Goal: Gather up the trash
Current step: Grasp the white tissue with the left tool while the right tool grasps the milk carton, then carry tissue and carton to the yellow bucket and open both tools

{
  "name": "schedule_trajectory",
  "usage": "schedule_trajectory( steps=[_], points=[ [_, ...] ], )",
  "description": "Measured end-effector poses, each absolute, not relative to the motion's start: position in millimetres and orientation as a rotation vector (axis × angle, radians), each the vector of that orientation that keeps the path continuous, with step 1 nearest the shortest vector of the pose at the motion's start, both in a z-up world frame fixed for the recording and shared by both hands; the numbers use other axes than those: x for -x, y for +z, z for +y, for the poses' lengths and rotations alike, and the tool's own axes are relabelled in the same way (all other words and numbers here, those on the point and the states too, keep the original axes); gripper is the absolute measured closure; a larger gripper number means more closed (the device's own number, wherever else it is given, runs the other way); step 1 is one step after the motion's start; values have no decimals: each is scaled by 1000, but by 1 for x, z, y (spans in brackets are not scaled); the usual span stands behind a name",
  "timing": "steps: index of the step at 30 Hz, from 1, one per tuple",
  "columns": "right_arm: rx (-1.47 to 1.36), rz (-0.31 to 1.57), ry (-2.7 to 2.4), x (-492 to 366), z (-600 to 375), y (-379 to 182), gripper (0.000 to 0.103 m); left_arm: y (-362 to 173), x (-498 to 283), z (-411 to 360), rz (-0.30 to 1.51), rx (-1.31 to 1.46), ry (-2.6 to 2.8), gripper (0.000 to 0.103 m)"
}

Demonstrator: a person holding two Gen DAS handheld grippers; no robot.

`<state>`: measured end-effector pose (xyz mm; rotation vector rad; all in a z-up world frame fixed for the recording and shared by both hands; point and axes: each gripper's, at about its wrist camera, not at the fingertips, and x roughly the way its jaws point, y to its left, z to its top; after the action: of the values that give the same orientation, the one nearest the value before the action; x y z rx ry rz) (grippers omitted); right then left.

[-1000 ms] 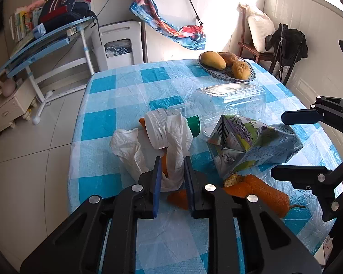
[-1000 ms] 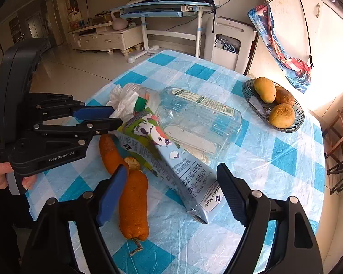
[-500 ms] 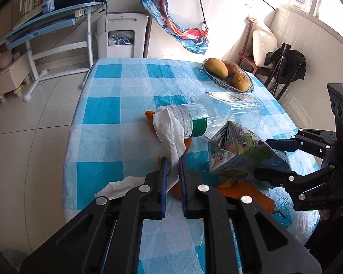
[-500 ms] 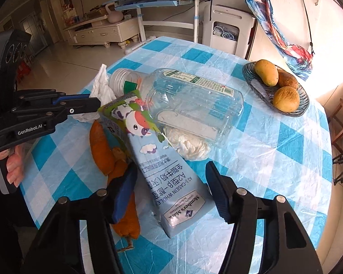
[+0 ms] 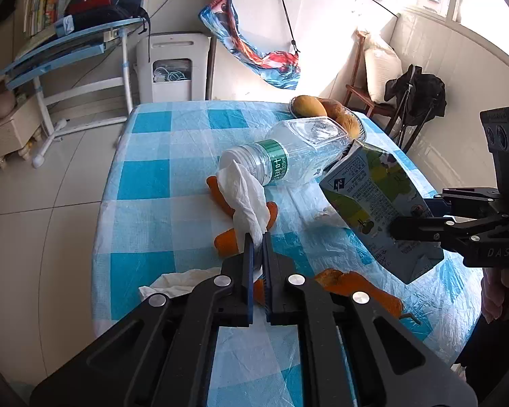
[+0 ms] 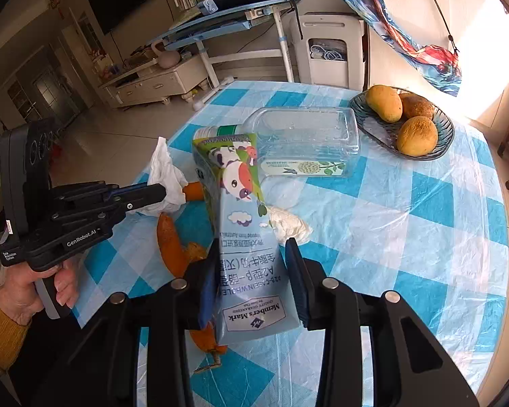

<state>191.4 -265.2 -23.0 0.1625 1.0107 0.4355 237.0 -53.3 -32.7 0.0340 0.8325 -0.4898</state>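
Note:
My left gripper point(image 5: 257, 237) is shut on a white tissue point(image 5: 244, 196), which hangs up out of its tips above the orange peels point(image 5: 227, 240). A blue and green milk carton point(image 6: 244, 203) stands tilted between the fingers of my right gripper point(image 6: 252, 242). Those jaws are closing, with both pads against the carton's sides. In the left wrist view the carton point(image 5: 373, 196) is raised off the cloth in the right gripper point(image 5: 411, 214). A clear plastic bottle point(image 6: 308, 135) lies on its side behind the carton.
The table point(image 6: 407, 237) has a blue checked cover. On it lie a crumpled tissue point(image 6: 288, 224) beside the carton, another tissue point(image 5: 180, 279) near the front left edge, and long peels point(image 6: 169, 244). A glass fruit bowl point(image 6: 437, 149) stands at the back right.
The right jaws went from wide open around the carton to pressing on it, and the carton has tipped up. The left jaws closed fully on the tissue and drew it upward.

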Motion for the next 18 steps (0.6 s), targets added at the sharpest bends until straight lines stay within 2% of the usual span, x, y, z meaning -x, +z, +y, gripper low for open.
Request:
schedule_trajectory(
  steps=[18],
  points=[
    [-309, 952, 416, -182, -297, -10, 65, -1, -217, -28, 710, 71, -476, 97]
  ],
)
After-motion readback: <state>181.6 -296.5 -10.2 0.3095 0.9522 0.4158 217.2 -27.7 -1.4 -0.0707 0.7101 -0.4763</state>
